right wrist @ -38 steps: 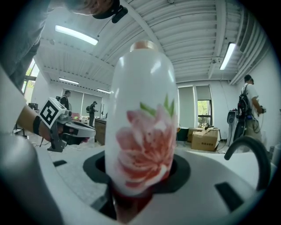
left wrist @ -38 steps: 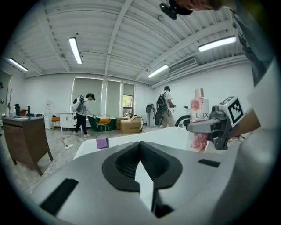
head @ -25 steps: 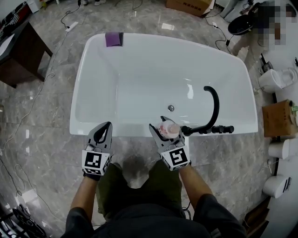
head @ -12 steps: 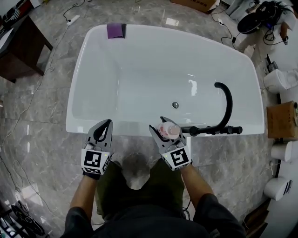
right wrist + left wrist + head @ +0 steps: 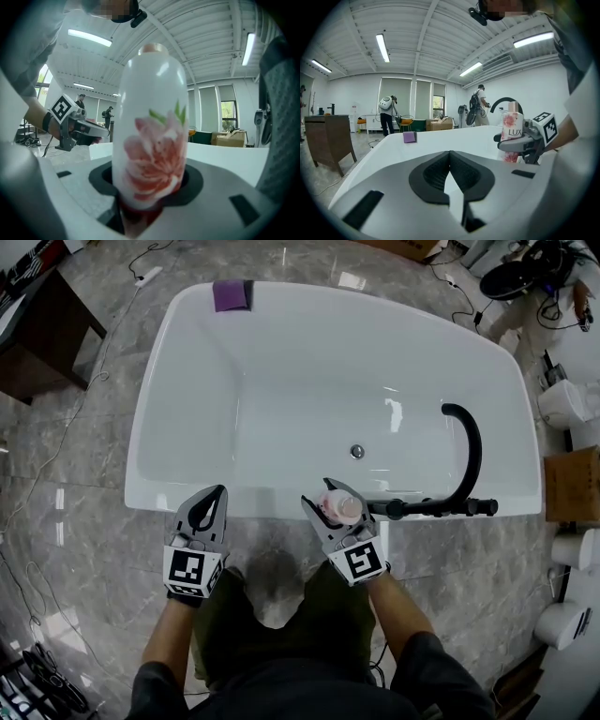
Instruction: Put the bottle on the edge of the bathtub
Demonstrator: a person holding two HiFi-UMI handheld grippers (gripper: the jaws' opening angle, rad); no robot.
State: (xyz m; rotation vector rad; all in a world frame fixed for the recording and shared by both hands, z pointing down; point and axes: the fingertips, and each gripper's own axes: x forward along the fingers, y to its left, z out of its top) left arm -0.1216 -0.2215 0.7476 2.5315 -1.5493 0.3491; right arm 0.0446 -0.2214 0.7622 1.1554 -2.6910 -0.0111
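Okay, quick pass. Against the 2 earlier head views, the tub [image 5: 262, 500] now fills more of the frame. Its sides spread wider and the faucet [image 5: 472, 442] has slid off to the right of the right claw [image 5: 333, 505]. I read that as the person sinking toward the tub with both claws coming down too. The claws themselves sit at the same spots in the frame. The grip is unchanged: the right claw is clamped on the bottle [image 5: 340, 506], which stands upright between the jaws, flower print facing the camera in the right gripper view. The left claw [image 5: 217, 491] is closed on nothing, its tips meeting.

For the task, the bottle is over the near rim, right at the right claw's tips, and looks like it is in the lowering step. Whether its base touches the rim yet, I cannot tell, because the claw body hides it. It has not been let go, so the placing is not done. My guess is that what remains is to settle the base flat on the rim and then open the jaws.

Counts:
- 1 bottle, in the right claw
- 2 claws, left one beside the right and clear of the bottle
- 1 tub, its rim just under both claw tips
- 1 black faucet, right of the right claw
- 1 drain [image 5: 356, 452], ahead of the right claw in the basin
- 1 purple pad [image 5: 232, 295], on the far rim, well ahead of the left claw
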